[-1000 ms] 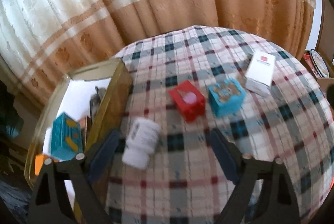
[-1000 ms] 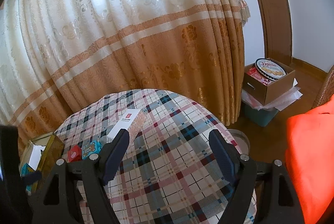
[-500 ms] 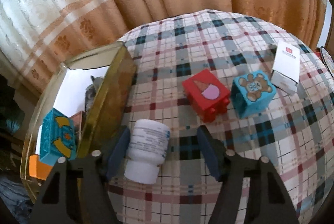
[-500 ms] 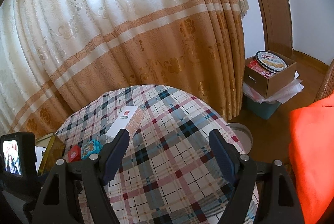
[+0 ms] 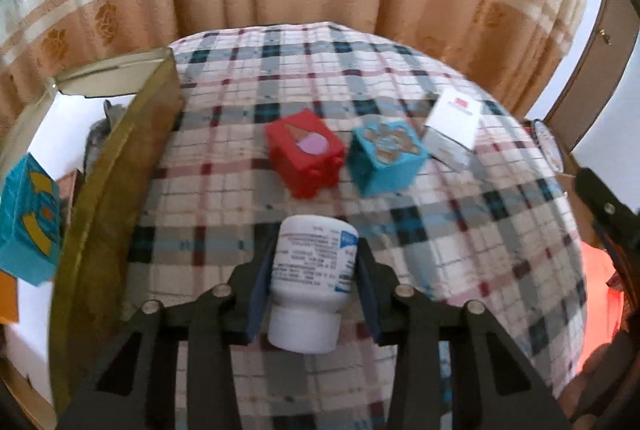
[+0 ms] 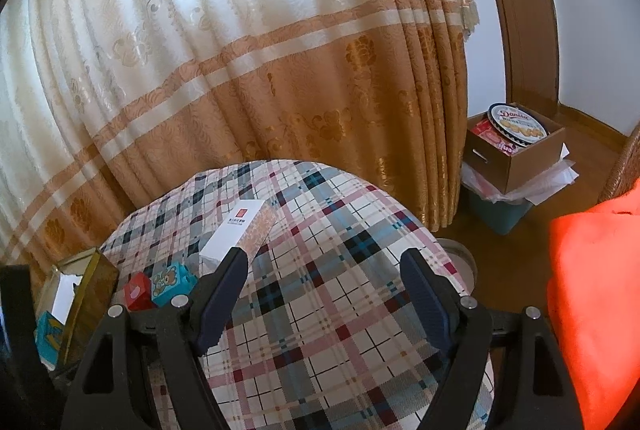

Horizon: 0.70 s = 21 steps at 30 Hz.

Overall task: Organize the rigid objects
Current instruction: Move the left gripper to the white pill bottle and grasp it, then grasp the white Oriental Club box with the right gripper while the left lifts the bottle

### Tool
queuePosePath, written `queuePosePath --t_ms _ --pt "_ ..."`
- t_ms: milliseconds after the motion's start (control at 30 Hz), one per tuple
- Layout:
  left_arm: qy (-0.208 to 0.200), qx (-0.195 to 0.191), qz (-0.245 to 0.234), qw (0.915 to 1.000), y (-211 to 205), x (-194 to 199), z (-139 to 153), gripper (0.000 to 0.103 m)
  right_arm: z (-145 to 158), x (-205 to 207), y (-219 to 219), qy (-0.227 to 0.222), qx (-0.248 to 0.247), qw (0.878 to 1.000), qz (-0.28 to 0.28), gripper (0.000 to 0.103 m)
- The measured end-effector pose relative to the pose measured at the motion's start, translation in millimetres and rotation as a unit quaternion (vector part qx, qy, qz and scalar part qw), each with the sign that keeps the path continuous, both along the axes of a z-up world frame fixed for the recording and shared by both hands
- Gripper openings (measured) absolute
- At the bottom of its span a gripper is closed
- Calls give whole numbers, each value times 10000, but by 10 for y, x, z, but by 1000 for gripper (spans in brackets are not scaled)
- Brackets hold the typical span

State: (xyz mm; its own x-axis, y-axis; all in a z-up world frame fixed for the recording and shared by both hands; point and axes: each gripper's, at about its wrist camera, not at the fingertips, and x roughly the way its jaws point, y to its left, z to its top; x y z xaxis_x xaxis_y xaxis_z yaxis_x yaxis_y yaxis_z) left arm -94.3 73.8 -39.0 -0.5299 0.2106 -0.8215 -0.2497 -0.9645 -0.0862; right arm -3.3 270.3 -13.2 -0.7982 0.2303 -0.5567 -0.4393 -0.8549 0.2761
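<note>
We list, on the plaid tabletop (image 5: 460, 230): one white bottle (image 5: 312, 270), lying on its side, cap toward us, near edge, centre. Our left gripper (image 5: 312, 262) has just been closing its jaws; they now pinch the white bottle, one pad against each side of it.

Beyond the bottle: one red block (image 5: 306, 151) with an ice-cream picture, and just right of it one blue block (image 5: 386, 157) with a bear picture. Further right: one white carton (image 5: 454, 125).

Left of the tabletop: one gold-walled box (image 5: 116, 165), open, holding a blue carton (image 5: 30, 218) at its near end.

Our right gripper (image 6: 324, 294) hovers over the tabletop's near right part, jaws spread wide, nothing between them.
</note>
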Motion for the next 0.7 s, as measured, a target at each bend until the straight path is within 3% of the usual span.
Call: queuePosePath --t_ms 233,500,700 --pt "461 -214 -64 9987 32 107 -27 36 29 -286 -127 -168 58 9991 396 80" --pt "406 133 12 9991 -63 44 -28 36 -73 -995 -275 -708 -239 9942 777 80" --pt "343 602 100 9976 -182 39 -27 36 -251 -1430 -363 -1193 -126 9896 792 80"
